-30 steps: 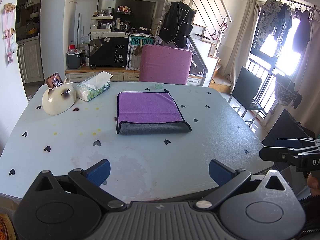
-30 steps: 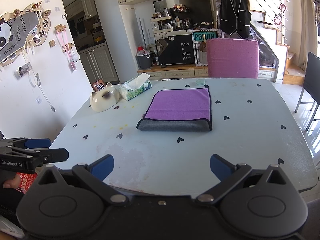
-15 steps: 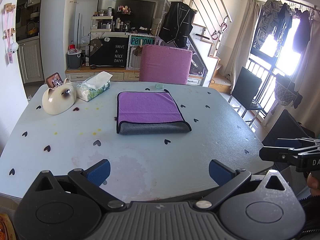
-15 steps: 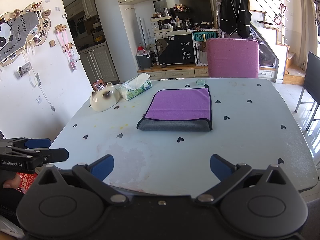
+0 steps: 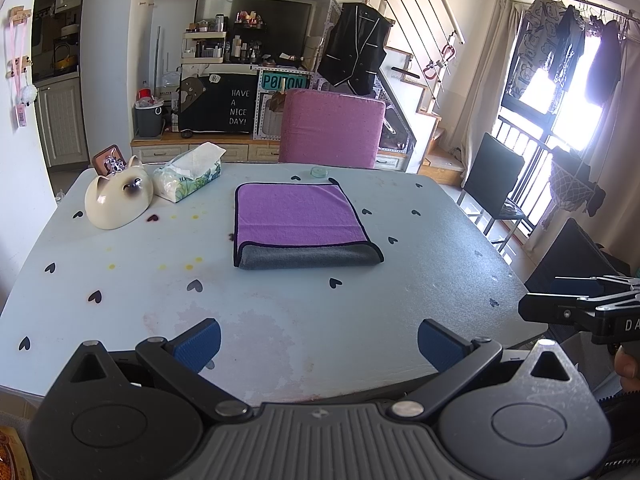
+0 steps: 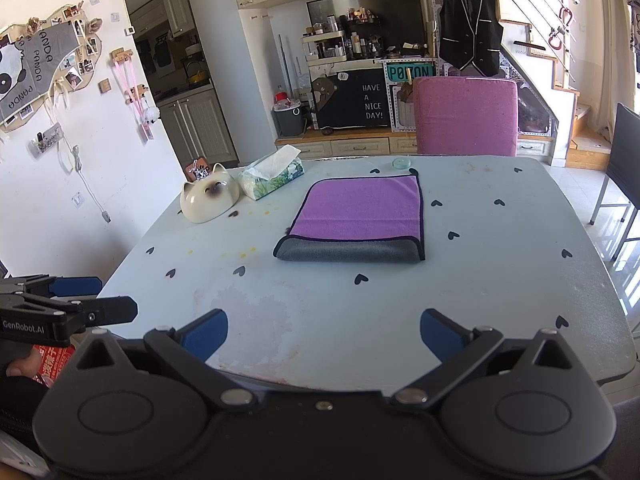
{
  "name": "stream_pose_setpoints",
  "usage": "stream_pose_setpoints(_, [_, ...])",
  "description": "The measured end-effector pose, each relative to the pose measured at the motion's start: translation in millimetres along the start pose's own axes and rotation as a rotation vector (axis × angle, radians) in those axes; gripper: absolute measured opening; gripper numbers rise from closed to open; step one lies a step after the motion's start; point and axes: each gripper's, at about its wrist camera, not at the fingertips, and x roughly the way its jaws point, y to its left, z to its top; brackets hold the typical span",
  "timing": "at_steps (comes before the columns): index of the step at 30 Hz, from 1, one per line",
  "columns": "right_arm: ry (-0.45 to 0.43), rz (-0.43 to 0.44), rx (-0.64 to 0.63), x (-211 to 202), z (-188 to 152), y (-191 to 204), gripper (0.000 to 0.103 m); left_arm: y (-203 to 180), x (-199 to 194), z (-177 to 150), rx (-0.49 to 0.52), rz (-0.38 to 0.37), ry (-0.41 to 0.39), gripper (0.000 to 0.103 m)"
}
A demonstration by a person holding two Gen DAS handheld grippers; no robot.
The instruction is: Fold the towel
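towel [image 5: 298,224] folded, mid-table | cat bowl [image 5: 118,200], tissue pack [image 5: 188,178] well left | both jaws open, empty

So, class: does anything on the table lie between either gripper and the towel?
Nothing visible does. Only bare table separates the left gripper and right gripper from the towel. The cat bowl and tissue box sit off left.

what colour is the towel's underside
Grey, under a purple top; the towel shows it best in the left wrist view.
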Motion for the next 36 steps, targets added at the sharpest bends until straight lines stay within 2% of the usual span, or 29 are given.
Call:
stream_pose_setpoints(8, [0.006, -0.001, -0.002, 2.1, -2.5, 0.3, 0.103, -1.5, 0.3, -1.1, 0.006, -0.001, 0.007, 0.103])
stream_pose_setpoints(11, [0.009, 0.000, -0.001, 4.1, -2.2, -0.7, 0.103, 1.6, 13.8, -3.1, 0.010, -0.003, 0.015, 0.103])
stream_pose_setpoints(21, [0.019, -0.002, -0.002, 15.9, 0.8, -1.1, 0.102, 1.7, 22.2, 2.5, 0.016, 0.004, 0.031, 0.103])
stream_pose_setpoints(36, [0.056, -0.019, -0.020, 49.6, 21.5, -11.4, 0.102, 8.2, 60.7, 29.1, 0.029, 0.018, 0.069, 0.103])
